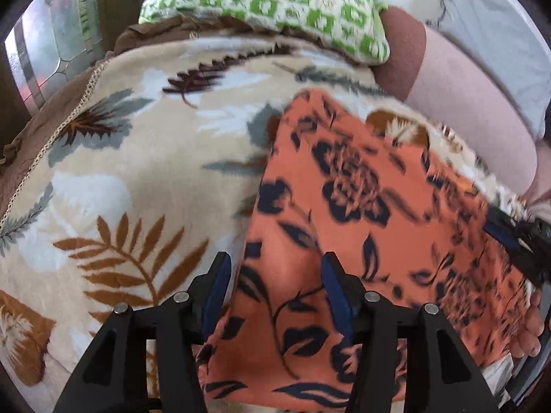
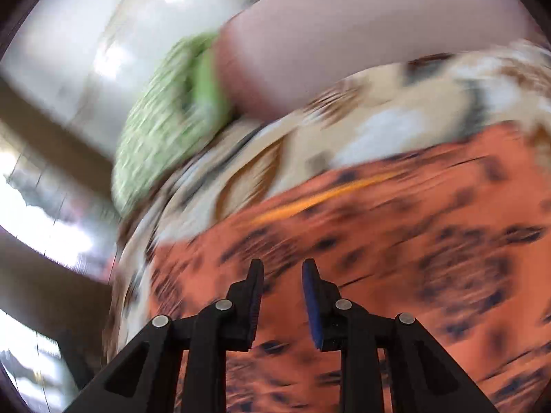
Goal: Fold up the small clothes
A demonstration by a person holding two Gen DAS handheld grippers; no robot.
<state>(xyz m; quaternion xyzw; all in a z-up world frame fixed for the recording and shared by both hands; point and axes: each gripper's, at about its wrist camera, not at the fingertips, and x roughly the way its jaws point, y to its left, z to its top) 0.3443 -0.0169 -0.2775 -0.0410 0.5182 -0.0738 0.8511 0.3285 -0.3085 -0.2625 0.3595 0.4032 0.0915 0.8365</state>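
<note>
An orange garment with a dark floral print point(image 1: 361, 227) lies flat on a cream leaf-patterned blanket point(image 1: 113, 179). My left gripper point(image 1: 275, 265) is open just above the garment's near left edge, with nothing between its blue pads. The right gripper point(image 1: 516, 237) shows blurred at the garment's right edge in the left wrist view. In the right wrist view the right gripper point(image 2: 283, 268) is open over the orange garment point(image 2: 396, 241), and the picture is smeared by motion. The blanket point(image 2: 344, 127) lies beyond it.
A green and white patterned pillow point(image 1: 272, 10) lies at the bed's far end, and it also shows in the right wrist view point(image 2: 165, 127). A pink and brown bolster point(image 1: 458, 93) runs along the right. A window point(image 1: 51, 41) is at the far left.
</note>
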